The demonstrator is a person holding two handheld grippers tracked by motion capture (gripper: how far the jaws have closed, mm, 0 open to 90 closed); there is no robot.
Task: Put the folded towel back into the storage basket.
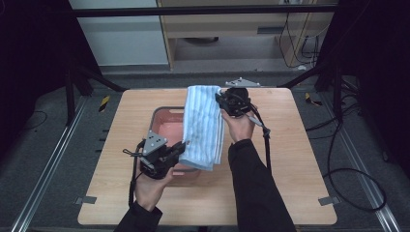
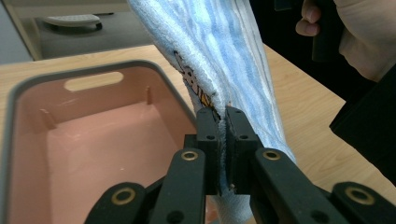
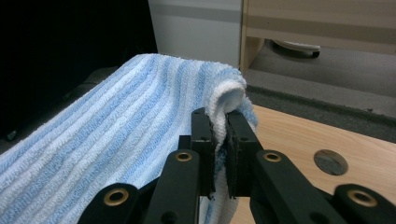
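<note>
Two grippers are each clamped on the same blue-and-white striped towel [image 1: 203,126]. The left gripper [image 2: 223,122] has its jaws pinched together on the towel's near edge, the cloth squeezed between the pads just above the rim of a pink plastic basin [image 2: 93,140]. The right gripper [image 3: 221,122] bites a rolled white hem at the towel's far end, with the striped cloth falling away from it to the left in the right gripper view.

In the high view the towel hangs stretched between the two, lifted over the right side of the basin. The left hand [image 1: 151,186] is near the table's front, its gripper pointing toward the towel's lower corner. The right hand [image 1: 238,126] is reached forward, its black sleeve [image 1: 254,179] running back along the table's middle.

The table [image 1: 290,159] is pale wood with rounded corners. Around it lie dark floor mats, metal rails and trailing cables; a white cabinet and a wooden desk stand beyond.
</note>
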